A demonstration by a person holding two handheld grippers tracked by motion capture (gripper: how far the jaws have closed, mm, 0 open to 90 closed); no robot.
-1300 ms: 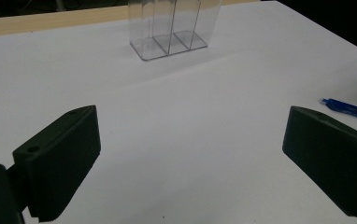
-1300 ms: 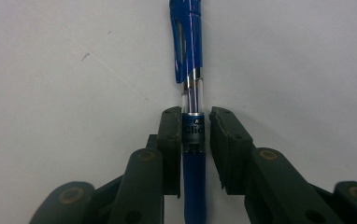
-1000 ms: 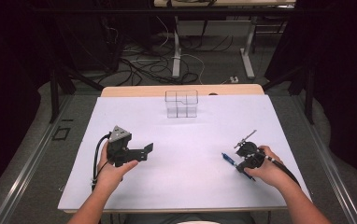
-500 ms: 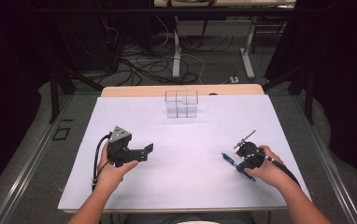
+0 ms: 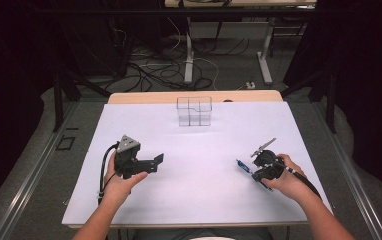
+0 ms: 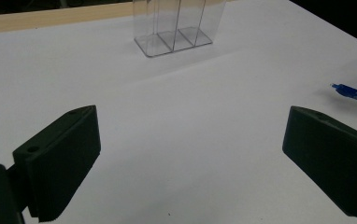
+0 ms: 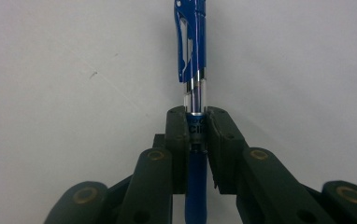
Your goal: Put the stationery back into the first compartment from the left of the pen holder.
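So the right gripper has its jaws clamped on a blue ballpoint pen, pinching the barrel just below the clear section, with the clip end sticking out past the jaws. In the high view the pen lies low over the white worktop, near the right-hand front edge. The left gripper is well apart on the other side, jaws spread wide with nothing between them, just bare worktop. A clear plastic organizer with dividers stands upright at the far edge, middle of the worktop.
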